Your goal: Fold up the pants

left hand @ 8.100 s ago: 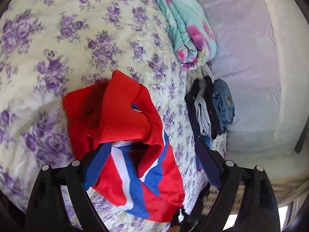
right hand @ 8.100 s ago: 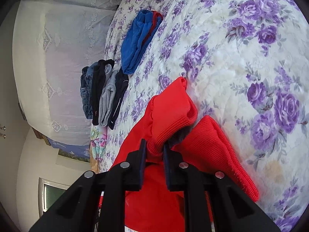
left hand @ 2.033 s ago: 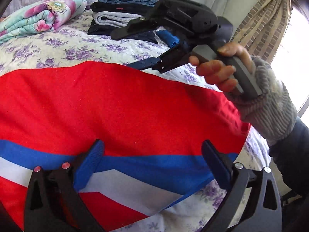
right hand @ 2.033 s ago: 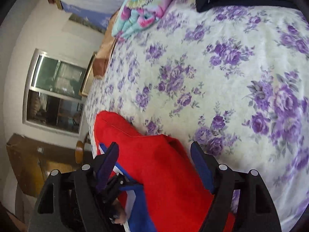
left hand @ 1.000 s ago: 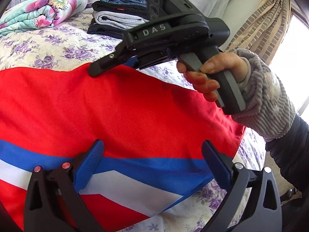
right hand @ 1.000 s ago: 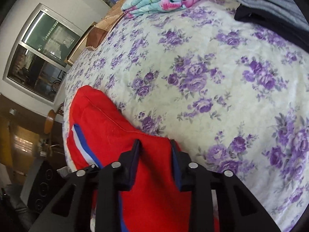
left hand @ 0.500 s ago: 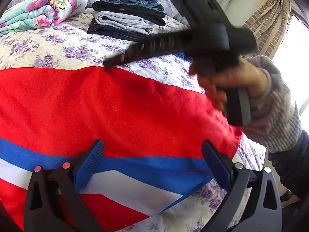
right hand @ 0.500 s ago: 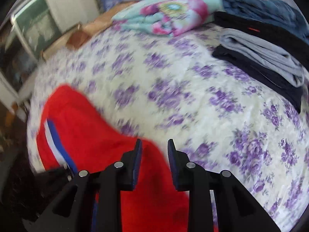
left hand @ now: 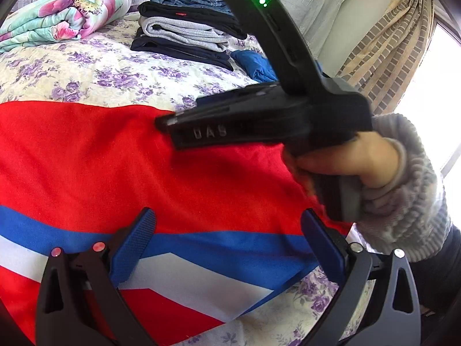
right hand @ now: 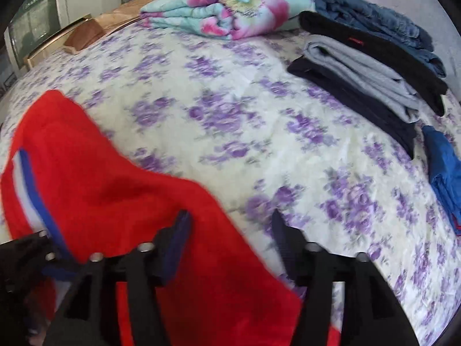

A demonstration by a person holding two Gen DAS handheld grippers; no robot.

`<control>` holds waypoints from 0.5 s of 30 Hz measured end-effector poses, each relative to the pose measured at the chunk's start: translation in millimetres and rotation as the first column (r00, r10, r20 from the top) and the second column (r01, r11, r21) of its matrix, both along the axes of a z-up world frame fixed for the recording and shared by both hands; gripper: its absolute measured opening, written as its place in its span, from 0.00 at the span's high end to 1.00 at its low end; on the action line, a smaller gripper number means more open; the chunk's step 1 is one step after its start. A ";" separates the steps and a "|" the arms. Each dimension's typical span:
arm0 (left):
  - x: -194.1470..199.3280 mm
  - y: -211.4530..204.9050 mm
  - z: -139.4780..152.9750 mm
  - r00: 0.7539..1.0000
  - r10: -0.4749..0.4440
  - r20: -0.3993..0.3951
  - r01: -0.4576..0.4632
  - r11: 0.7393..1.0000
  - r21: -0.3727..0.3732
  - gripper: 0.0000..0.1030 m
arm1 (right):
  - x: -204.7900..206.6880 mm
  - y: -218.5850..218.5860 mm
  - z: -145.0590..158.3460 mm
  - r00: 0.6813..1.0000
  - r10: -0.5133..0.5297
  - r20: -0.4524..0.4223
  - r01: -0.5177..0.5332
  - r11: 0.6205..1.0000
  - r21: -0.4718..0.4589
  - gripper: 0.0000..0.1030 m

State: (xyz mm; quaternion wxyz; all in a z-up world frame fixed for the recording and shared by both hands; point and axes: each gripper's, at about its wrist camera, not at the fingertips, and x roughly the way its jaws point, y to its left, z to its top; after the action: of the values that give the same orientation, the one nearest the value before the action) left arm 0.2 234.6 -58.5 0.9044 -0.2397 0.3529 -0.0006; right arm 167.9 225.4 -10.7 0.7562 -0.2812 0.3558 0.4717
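1. Right wrist view: your right gripper (right hand: 230,248) is opening, jaws apart over the far edge of the red knit pants with blue-white side stripe (right hand: 115,199); nothing pinched.
2. Left gripper (left hand: 227,239) stands wide open over the stripe, empty.
3. Pants lie flat at the bed's near edge, one fold apparently laid. Next probably calls for gripping an end for another fold.
4. Floral purple bedspread (right hand: 259,115) beyond is open; folded clothes stack (right hand: 368,66) sits well apart near the far-right corner.

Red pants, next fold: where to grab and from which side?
Probably the far red edge of the red pants, near the right hand-held gripper, whose jaws are opening over that edge. The pants lie flat on the floral bedspread, so come down at the hem from the clothes stack side and pinch the layers.
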 end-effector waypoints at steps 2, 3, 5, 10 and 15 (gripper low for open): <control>-0.5 0.4 -0.1 1.000 0.001 0.002 -0.001 1.000 -0.002 0.04 | 8.2 -25.2 23.5 0.995 -0.089 -0.042 0.093 0.988 0.125 0.36; -0.7 0.4 0.0 1.000 0.001 0.004 -0.001 1.000 -0.003 0.04 | 10.6 -42.7 35.7 0.991 -0.092 -0.097 0.109 0.976 0.191 0.35; -1.4 0.3 -0.1 1.000 0.001 0.005 -0.001 1.000 -0.004 0.04 | 13.2 -84.5 54.6 0.979 -0.127 -0.160 0.170 0.943 0.288 0.29; -2.7 0.6 0.0 1.000 0.002 0.007 -0.002 1.000 -0.004 0.04 | 15.6 -217.8 57.0 0.916 -0.260 -0.305 0.375 0.824 0.424 0.18; -6.8 2.4 2.0 1.000 0.020 0.018 -0.020 1.000 -0.003 0.04 | 19.4 -360.4 17.9 0.745 -0.366 -0.558 0.633 0.651 0.418 0.18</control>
State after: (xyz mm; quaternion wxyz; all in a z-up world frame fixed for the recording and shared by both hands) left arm -6.6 237.0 -56.5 0.9073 -0.2443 0.3423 0.0058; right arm 187.4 -135.1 7.2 0.8096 0.1873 0.4133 0.3725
